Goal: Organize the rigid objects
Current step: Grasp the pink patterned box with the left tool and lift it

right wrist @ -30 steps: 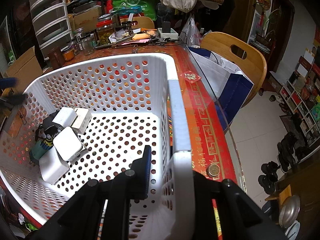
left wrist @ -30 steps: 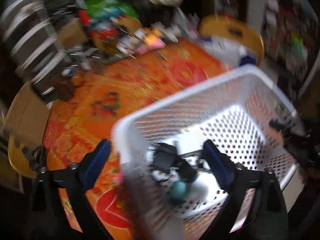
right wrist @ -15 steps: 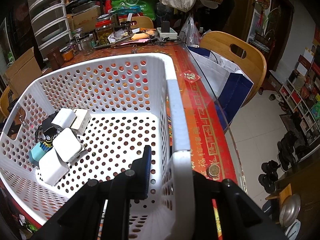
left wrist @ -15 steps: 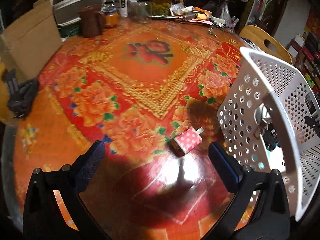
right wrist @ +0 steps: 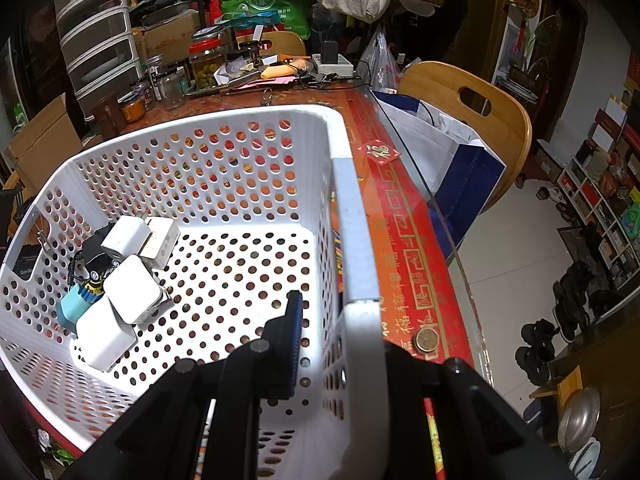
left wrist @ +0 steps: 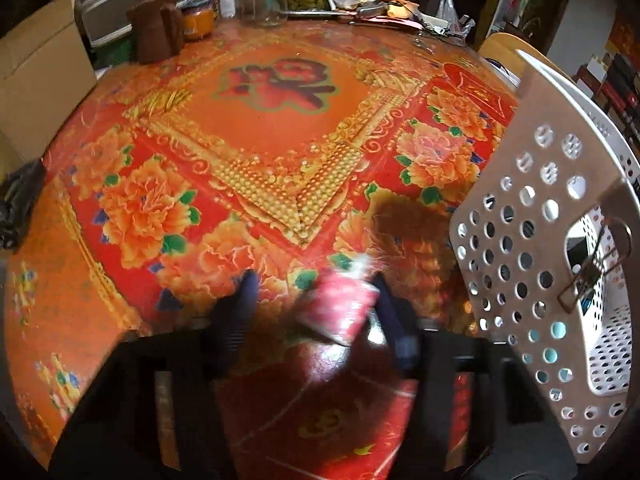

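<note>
Jaws of left gripper (left wrist: 316, 296) closing around boxy pink charger (left wrist: 340, 310); right gripper (right wrist: 340, 320) clamped on perforated white plastic basket (right wrist: 356, 240).

chargers (right wrist: 132, 276) — in basket's (right wrist: 352, 216) left corner | plug (left wrist: 340, 308) — on table (left wrist: 272, 120), left of basket

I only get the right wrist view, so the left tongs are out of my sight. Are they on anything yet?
Observer: Not gripping yet. The left tongs are closing, with a small pink charger, blurred, between the jaws.
Operator: Is that charger inside the basket?
Observer: No. It lies on the floral tablecloth, outside the white basket, beside its perforated end wall.
</note>
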The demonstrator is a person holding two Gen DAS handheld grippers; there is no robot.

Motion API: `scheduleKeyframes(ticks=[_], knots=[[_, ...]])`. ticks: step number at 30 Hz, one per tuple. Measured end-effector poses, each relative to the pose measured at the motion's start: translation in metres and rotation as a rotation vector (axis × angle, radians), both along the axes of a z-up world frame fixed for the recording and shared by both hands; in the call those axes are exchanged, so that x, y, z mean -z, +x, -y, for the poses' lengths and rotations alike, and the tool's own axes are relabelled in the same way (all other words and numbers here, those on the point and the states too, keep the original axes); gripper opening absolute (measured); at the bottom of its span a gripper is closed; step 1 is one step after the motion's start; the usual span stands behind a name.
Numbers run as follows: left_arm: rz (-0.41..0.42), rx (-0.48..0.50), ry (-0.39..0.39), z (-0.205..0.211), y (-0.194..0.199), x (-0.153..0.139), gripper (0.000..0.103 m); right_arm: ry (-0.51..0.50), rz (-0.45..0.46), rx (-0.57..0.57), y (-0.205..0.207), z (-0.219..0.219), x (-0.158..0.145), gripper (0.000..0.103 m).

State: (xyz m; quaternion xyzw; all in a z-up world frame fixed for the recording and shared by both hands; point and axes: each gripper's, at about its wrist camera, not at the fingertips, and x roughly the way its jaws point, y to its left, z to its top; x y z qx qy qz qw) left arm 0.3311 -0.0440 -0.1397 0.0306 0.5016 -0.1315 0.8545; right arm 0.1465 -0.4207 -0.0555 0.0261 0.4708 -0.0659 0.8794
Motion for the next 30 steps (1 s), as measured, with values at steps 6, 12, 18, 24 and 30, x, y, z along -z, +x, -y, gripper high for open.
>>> scheduleKeyframes(ticks=[6,12,18,24,30], knots=[[0.091,-0.06,0.096,-0.003,-0.012,-0.01,0.031,0.0,0.0,0.0,0.0,0.0,0.0,0.017],[0.27,-0.236,0.259,-0.022,-0.029,-0.051,0.031,0.001,0.002,-0.001,0.0,0.0,0.0,0.017],[0.339,-0.265,0.315,-0.027,-0.039,-0.085,0.032,0.002,0.004,-0.003,-0.001,0.002,0.0,0.017],[0.379,-0.265,0.325,-0.021,-0.051,-0.113,0.032,0.001,0.002,-0.004,-0.001,0.001,0.0,0.017],[0.434,-0.235,0.322,-0.001,-0.067,-0.145,0.032,0.002,0.004,-0.003,-0.001,0.001,0.0,0.017]])
